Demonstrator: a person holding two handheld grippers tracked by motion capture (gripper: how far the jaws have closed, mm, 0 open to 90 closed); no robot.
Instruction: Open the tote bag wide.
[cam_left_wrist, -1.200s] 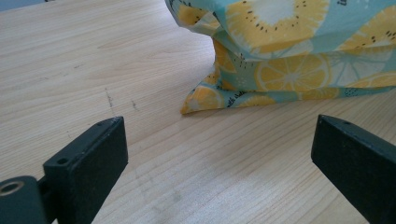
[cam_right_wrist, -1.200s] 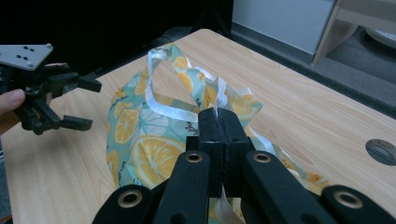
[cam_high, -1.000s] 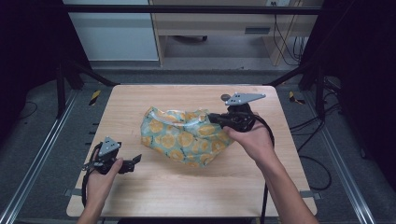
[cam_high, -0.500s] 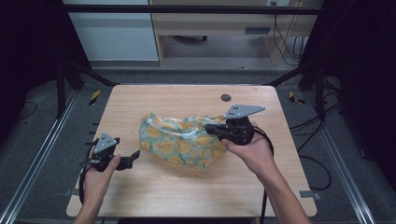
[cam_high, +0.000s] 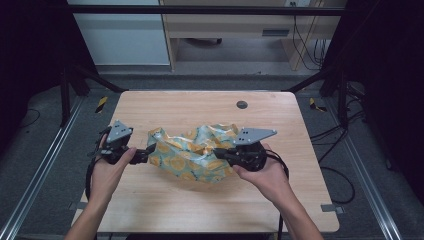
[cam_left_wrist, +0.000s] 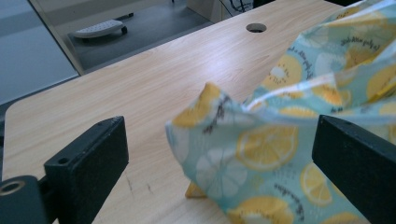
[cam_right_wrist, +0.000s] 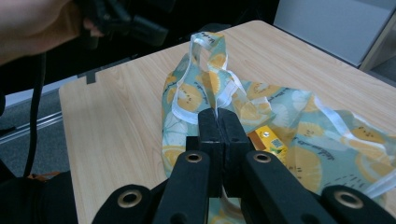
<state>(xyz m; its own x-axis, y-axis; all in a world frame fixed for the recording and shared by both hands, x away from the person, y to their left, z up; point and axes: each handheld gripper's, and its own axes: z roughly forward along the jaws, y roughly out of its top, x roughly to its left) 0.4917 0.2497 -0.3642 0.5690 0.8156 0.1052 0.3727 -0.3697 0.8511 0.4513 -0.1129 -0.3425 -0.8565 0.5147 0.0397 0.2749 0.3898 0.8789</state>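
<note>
The lemon-print fabric bag (cam_high: 196, 152) lies crumpled near the middle of the table (cam_high: 165, 107), slightly toward your side. Inside its folds, a small yellow carton (cam_right_wrist: 266, 138) shows just beyond your right gripper. Your right gripper (cam_high: 220, 153) has its jaws pressed together on the bag's white-trimmed edge at the bag's right side. Your left gripper (cam_high: 149, 151) sits at the bag's left corner with its jaws spread wide, the corner of the cloth between them but not pinched. A round hole (cam_high: 242, 104) sits in the table beyond the bag.
</note>
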